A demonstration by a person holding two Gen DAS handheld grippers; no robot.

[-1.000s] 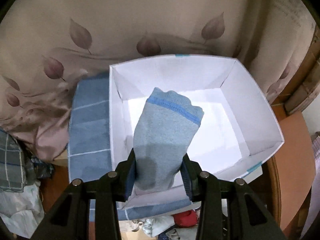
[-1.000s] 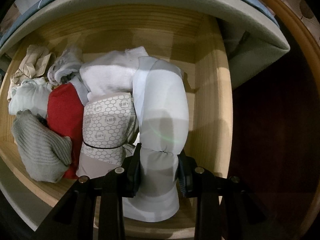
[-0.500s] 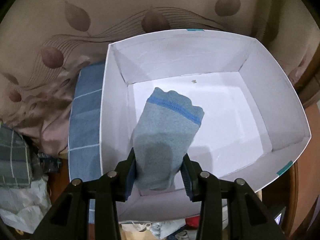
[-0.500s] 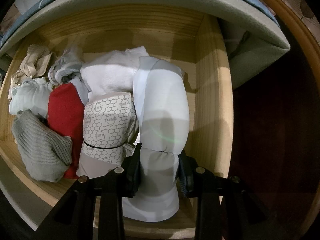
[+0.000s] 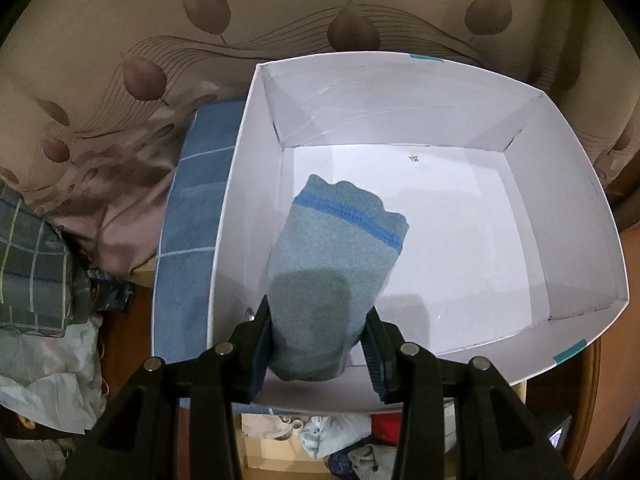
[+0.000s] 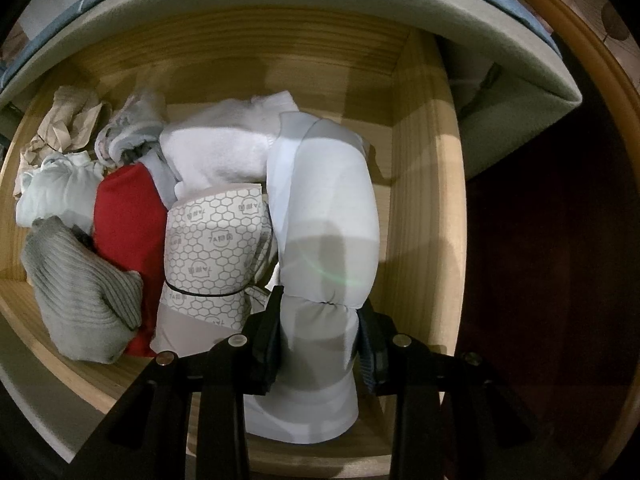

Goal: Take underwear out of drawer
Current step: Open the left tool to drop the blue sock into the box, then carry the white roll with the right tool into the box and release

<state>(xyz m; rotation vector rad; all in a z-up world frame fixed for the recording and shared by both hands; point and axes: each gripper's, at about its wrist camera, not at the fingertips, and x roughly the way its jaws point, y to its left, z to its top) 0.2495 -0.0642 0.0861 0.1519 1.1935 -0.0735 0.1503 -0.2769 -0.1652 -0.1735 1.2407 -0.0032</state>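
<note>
Left wrist: knitted blue roll

The left gripper points forward and down, and its two black fingers are squeezed in on both sides of a soft roll, which sticks out past the tips. The blue pads on the inside of the fingers press into it. The right gripper points forward and down too. Its two black fingers are pinched in tight on a roll as well, and the pads dent its sides. Both grippers are tilted the same way, with silver screws on top.
</note>
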